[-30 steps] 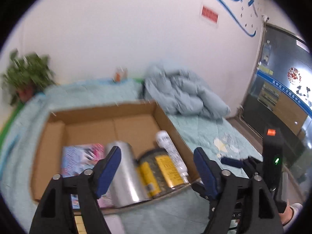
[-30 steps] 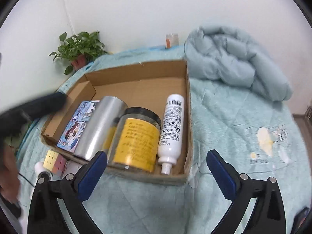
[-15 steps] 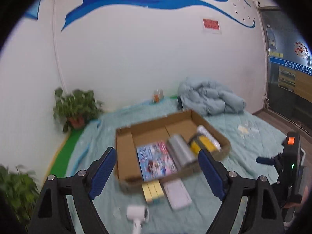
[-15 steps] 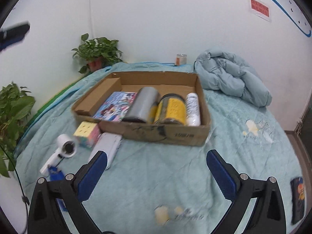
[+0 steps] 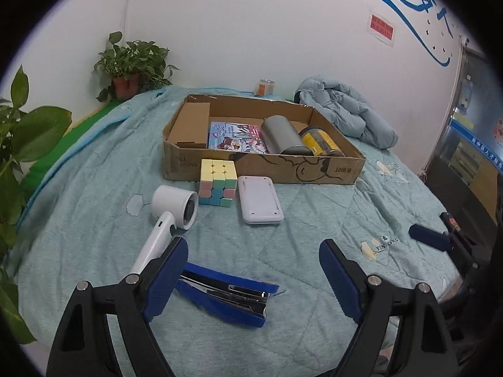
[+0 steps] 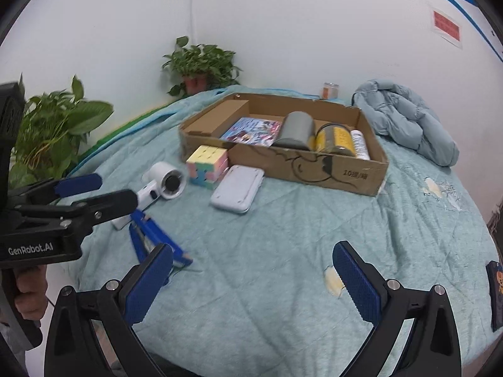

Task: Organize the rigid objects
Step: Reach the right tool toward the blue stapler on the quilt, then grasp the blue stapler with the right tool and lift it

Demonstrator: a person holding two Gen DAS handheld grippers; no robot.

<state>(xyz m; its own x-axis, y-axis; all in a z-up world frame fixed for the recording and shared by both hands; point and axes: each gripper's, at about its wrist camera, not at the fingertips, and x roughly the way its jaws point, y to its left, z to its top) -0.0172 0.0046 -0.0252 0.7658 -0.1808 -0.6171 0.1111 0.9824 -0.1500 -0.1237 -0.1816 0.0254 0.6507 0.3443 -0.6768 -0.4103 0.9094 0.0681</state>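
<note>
Plainly, the bed point(image 5: 314, 213) with its teal quilt carries the cardboard box point(image 5: 264, 169), already holding a picture book point(image 5: 237, 136), a steel tumbler point(image 5: 283, 136), a yellow-labelled jar point(image 5: 320, 143) and a white bottle point(image 6: 359, 144). Outside it lie a white hair dryer point(image 5: 171, 210), a white calculator point(image 5: 259, 199), a pastel cube point(image 5: 218, 178) and a blue stapler point(image 5: 229, 292). The left hand-held gripper point(image 5: 253, 278) hovers wide open and empty over the stapler; the right hand-held gripper point(image 6: 251, 282) is likewise. I'd straddle the stapler's narrow sides squarely before closing.
</note>
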